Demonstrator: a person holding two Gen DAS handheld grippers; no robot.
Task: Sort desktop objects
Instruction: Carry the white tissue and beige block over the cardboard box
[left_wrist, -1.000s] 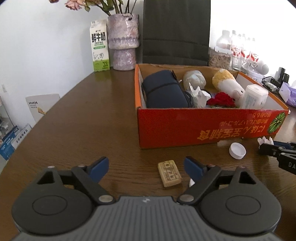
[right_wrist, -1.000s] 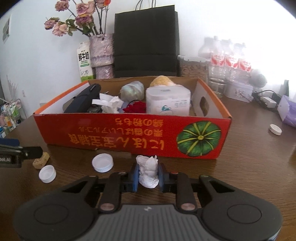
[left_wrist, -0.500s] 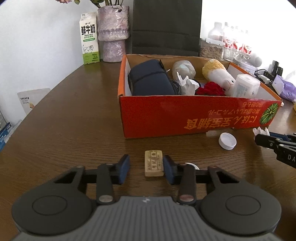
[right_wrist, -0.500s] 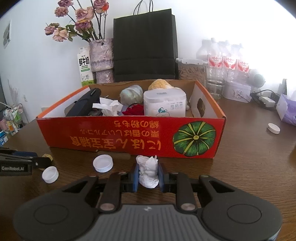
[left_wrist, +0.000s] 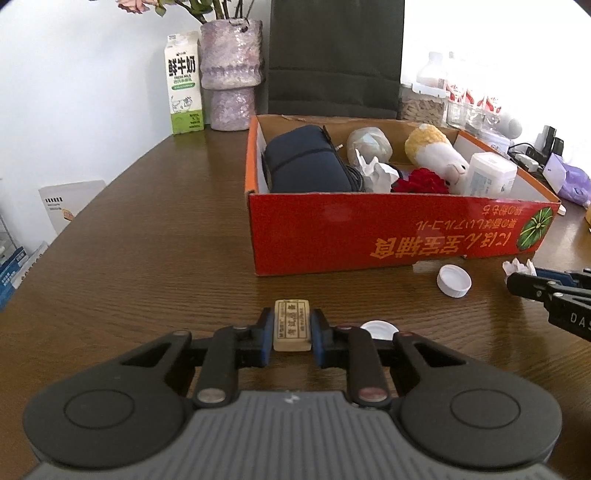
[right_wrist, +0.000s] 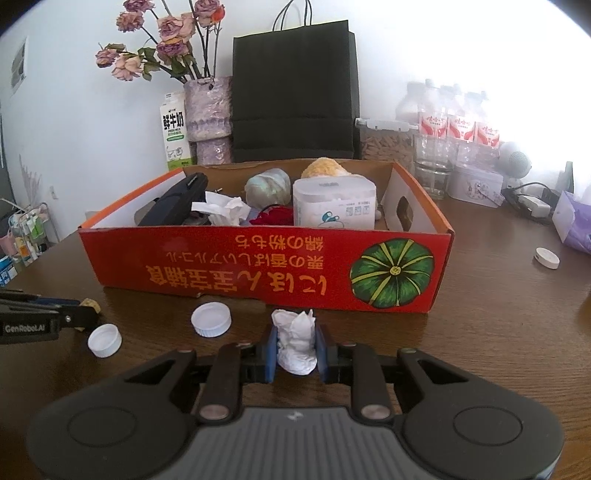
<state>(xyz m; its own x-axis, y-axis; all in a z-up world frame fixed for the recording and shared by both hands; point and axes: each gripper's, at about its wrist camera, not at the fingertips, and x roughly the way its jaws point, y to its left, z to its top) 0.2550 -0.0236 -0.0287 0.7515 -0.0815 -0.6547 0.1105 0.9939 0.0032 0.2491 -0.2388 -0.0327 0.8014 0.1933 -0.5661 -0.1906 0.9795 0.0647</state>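
So, going camera by camera:

Left wrist view, left tongs (left_wrist: 291, 338): jaws closing in on a small tan eraser (left_wrist: 291, 325), blue pads right against its two long sides, and it sits low on the brown wooden surface (left_wrist: 147, 258).
Left wrist view, nearby: a white bottle cap (left_wrist: 454, 280) lies just in front of the red cardboard box (left_wrist: 369, 236); a second white cap (left_wrist: 380, 329) peeks out behind the right finger.
Left wrist view, box contents: dark pouch (left_wrist: 306, 162), plush toy (left_wrist: 436, 155), red fabric flower (left_wrist: 419, 182).

Right wrist view, right tongs (right_wrist: 295, 349): clamped on a crumpled white tissue (right_wrist: 297, 343), close to the box front.
Right wrist view, surface: two white caps left of the tissue, and the left tongs come in at the far left edge.
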